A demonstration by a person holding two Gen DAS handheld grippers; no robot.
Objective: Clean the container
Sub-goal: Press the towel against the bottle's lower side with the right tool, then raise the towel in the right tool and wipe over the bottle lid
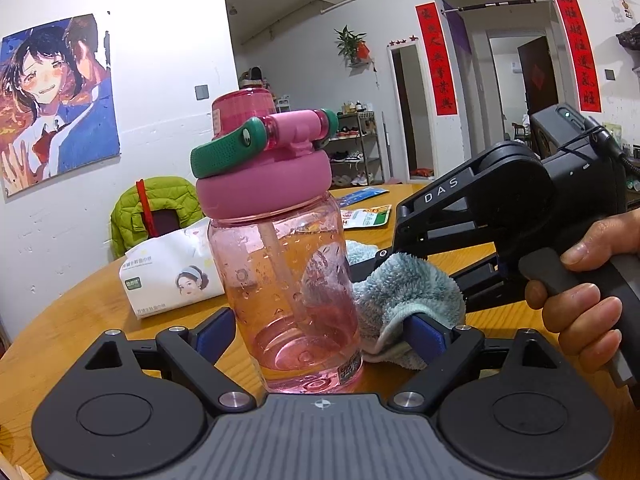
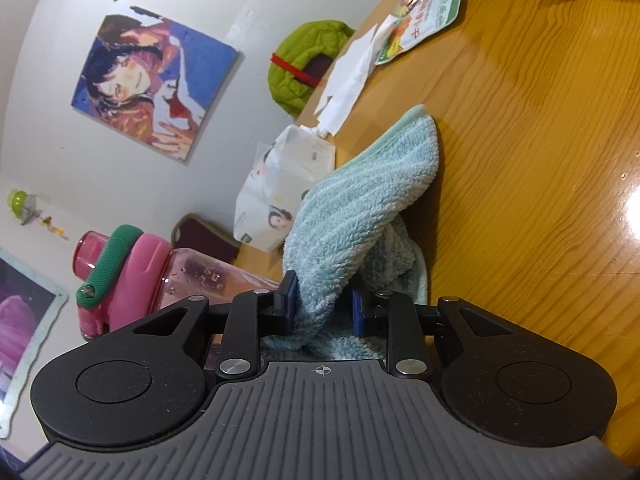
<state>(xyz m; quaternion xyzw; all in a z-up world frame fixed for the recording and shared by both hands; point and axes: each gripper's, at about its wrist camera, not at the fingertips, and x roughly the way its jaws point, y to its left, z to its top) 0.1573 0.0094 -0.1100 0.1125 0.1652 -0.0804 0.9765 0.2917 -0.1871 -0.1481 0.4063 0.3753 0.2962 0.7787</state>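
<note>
The wooden surface (image 1: 80, 312) has the pink bottle (image 1: 288, 280) standing upright near its front edge, clamped in the left hand-held gripper (image 1: 320, 336). Droplets all over it, so wiping's barely started imo. The right hand-held gripper (image 2: 322, 308) pinches the blue cloth (image 2: 360, 200) just right of the bottle.

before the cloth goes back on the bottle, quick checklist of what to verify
1. Left gripper around bottle: cannot tell if the pads press.
2. Bottle upright on table: ok.
3. Pink lid on: ok.
4. Right gripper shut on blue cloth: ok.
5. Cloth against bottle's side: ok, touching in left view.
6. Droplets on bottle wall: not ok, whether inside or outside cannot tell.
</note>
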